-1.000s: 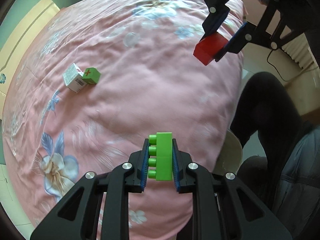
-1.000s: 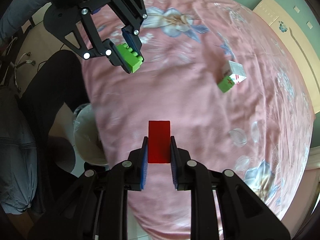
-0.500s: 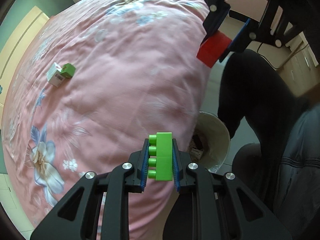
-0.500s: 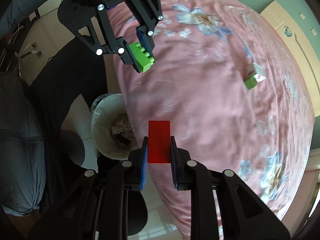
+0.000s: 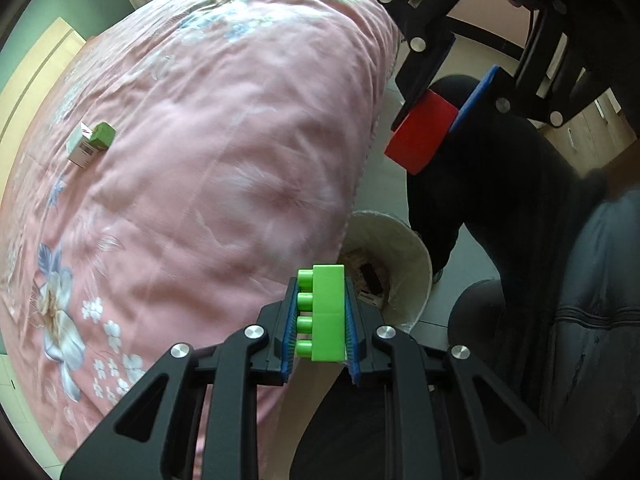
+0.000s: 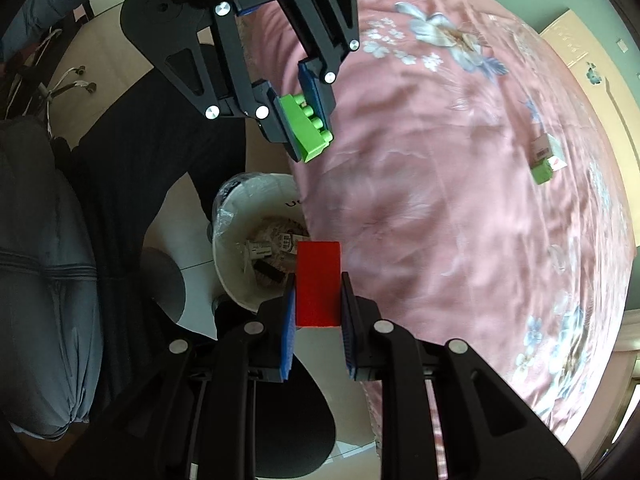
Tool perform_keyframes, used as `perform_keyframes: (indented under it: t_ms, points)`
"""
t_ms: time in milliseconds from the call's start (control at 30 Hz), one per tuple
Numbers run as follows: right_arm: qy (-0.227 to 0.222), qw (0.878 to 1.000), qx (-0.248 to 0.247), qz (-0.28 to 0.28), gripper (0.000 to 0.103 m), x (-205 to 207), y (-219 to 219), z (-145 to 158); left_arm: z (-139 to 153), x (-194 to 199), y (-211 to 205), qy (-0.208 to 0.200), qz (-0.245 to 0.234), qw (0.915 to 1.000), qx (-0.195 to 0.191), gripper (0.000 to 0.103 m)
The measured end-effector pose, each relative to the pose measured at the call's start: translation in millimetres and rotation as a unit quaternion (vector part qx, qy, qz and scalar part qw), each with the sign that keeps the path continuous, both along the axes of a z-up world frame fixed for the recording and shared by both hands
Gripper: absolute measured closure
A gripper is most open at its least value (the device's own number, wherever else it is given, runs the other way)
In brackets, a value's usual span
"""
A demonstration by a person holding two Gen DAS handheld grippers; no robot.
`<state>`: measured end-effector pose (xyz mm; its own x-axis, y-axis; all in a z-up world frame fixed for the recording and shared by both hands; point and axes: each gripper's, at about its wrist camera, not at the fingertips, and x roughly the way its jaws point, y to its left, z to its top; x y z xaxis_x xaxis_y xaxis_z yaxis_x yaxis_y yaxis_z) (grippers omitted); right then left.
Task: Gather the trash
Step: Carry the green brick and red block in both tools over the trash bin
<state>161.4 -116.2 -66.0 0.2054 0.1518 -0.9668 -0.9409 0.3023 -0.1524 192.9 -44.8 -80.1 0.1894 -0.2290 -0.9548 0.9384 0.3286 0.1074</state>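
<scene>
A: Why are both grippers hanging off the edge of the bed (image 5: 224,152)?

B: They are carrying trash toward the bin (image 6: 240,216), which is sitting on the floor just beside the pink bedcover. In the left wrist view the bin (image 5: 416,256) is showing right of centre, already holding some scraps.

A: And what are they carrying?

B: The left gripper (image 5: 320,314) is clamping a green studded brick (image 5: 326,312) between its blue pads, studs facing the left of the frame. The right gripper (image 6: 318,292) is clamping a red block (image 6: 318,284) the same way. From the left view, that red block (image 5: 422,136) is showing at the upper right.

A: How are the hands posed?

B: Both are pointing steeply downward. In the right view the red block is overlapping the bin's rim at centre, so I judge a release is close. The green brick (image 6: 306,130) is sitting at upper centre, over the bed's edge rather than the bin.

A: Anything left to collect?

B: 1 small green-and-white carton (image 5: 90,144) is lying on the bedcover at the left of the frame, well apart from both grippers.
</scene>
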Motion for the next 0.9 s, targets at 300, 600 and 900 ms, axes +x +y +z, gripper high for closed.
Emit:
perform_keyframes:
  t_ms: [300, 600, 900]
  points:
    - [0.021, 1.000, 0.002, 0.005, 0.082, -7, 11, -25, -25, -8, 6, 0.021, 0.007, 0.9998, -0.001, 0.080]
    - [0.051, 0.999, 0.005, 0.011, 0.082, -9, 20, -58, -59, -8, 3, 0.045, 0.017, 0.9989, -0.002, 0.080]
    - [0.080, 0.997, 0.006, 0.010, 0.082, -3, 24, -88, -95, -3, -2, 0.077, 0.024, 0.9967, -0.002, 0.080]
